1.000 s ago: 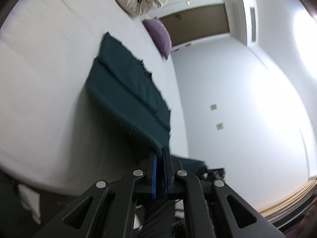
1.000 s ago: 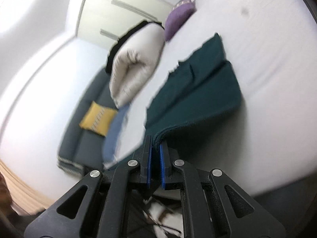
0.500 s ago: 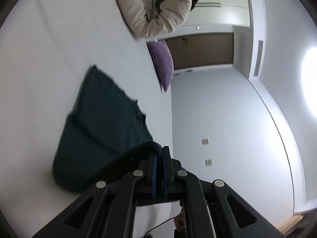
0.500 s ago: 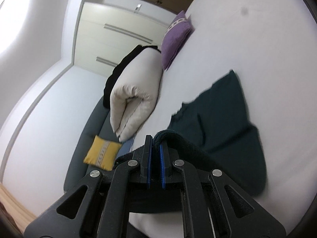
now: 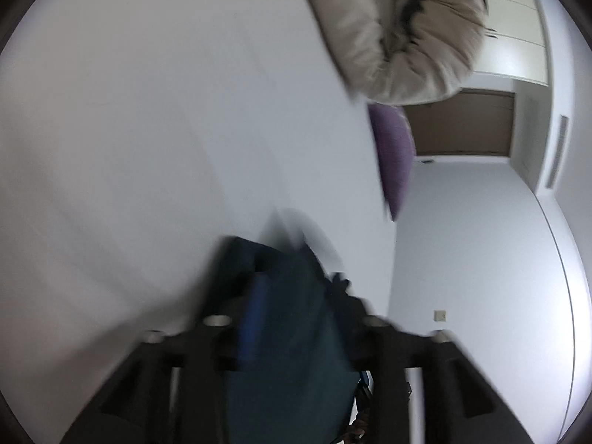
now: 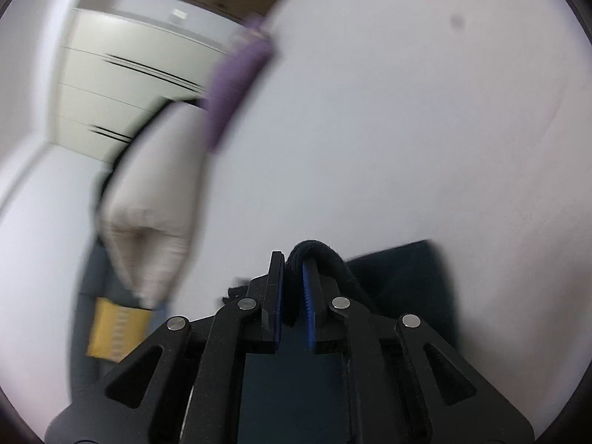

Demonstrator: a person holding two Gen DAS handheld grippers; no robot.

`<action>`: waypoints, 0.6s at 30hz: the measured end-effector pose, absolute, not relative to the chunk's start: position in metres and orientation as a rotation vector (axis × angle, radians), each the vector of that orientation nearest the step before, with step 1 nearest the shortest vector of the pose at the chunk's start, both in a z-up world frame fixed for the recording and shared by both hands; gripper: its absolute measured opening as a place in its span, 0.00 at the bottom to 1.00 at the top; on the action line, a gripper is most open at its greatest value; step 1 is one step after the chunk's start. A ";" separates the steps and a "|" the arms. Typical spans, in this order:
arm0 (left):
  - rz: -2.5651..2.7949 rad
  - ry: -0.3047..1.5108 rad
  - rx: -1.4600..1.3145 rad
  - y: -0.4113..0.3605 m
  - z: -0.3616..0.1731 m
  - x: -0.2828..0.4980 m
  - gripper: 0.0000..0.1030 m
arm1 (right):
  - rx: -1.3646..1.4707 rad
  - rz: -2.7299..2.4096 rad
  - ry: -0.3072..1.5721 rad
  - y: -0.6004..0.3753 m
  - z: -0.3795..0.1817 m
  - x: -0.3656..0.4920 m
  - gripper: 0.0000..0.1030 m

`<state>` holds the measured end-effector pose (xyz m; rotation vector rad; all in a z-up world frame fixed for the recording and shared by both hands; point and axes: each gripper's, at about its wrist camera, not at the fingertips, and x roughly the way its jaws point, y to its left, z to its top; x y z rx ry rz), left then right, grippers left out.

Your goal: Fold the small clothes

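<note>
A white bed (image 5: 148,148) fills most of both views. At its far side a beige duvet (image 5: 399,29) is bundled, and a purple pillow (image 5: 394,155) lies just beside it at the bed's edge. Nothing is seen on the open sheet between these and the grippers.

A brown door (image 5: 462,122) and a pale wall with a small switch plate (image 5: 439,315) are shown only in the left wrist view. A cream wardrobe (image 6: 122,74), a grey sofa (image 6: 83,296) and a yellow cushion (image 6: 114,323) on it are shown only in the right wrist view, where the duvet (image 6: 155,214) and pillow (image 6: 236,85) appear smeared by motion. A small dark spot (image 6: 458,20) on the sheet is also seen only there.

The dark green cloth (image 5: 292,333) lies at the near edge of the bed, directly at the grippers. In the left wrist view it is heavily blurred; the left gripper (image 5: 292,292) is seen with its fingers spread apart and the cloth lying between and over them, with no grip visible. In the right wrist view a thick rolled fold of the cloth (image 6: 403,281) is seen between the fingers of the right gripper (image 6: 292,281), which stand slightly apart; whether the fold is pinched or merely resting there cannot be told. The rest of the cloth lies flat on the sheet to the right of that gripper and beneath it.
</note>
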<state>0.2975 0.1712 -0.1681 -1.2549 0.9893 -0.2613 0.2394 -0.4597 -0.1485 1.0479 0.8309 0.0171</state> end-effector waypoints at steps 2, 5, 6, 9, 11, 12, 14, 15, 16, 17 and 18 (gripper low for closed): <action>-0.285 0.962 -1.223 0.174 -0.163 0.291 0.69 | 1.073 -0.006 0.817 -0.465 -0.161 0.244 0.23; -0.294 0.951 -1.135 0.174 -0.149 0.271 0.69 | 1.035 -0.005 0.770 -0.466 -0.156 0.234 0.46; -0.306 0.952 -1.101 0.171 -0.145 0.263 0.69 | 1.012 -0.017 0.775 -0.465 -0.153 0.227 0.46; -0.300 0.959 -0.957 0.158 -0.134 0.239 0.69 | 0.892 -0.017 0.794 -0.456 -0.134 0.205 0.46; -0.289 0.956 -0.877 0.150 -0.131 0.222 0.69 | 0.811 -0.019 0.802 -0.451 -0.122 0.192 0.46; -0.283 0.960 -0.828 0.143 -0.130 0.211 0.69 | 0.747 -0.016 0.814 -0.443 -0.115 0.176 0.46; -0.274 0.969 -0.761 0.132 -0.134 0.204 0.69 | 0.651 -0.017 0.834 -0.437 -0.107 0.155 0.46; -0.265 0.970 -0.709 0.125 -0.135 0.196 0.69 | 0.592 -0.024 0.851 -0.429 -0.105 0.144 0.46; -0.263 0.970 -0.681 0.122 -0.136 0.190 0.69 | 0.550 -0.022 0.863 -0.424 -0.105 0.137 0.46; -0.255 0.973 -0.634 0.116 -0.138 0.184 0.69 | 0.523 -0.019 0.872 -0.421 -0.106 0.130 0.46; -0.246 0.978 -0.599 0.112 -0.141 0.181 0.68 | 0.483 -0.017 0.882 -0.415 -0.106 0.124 0.46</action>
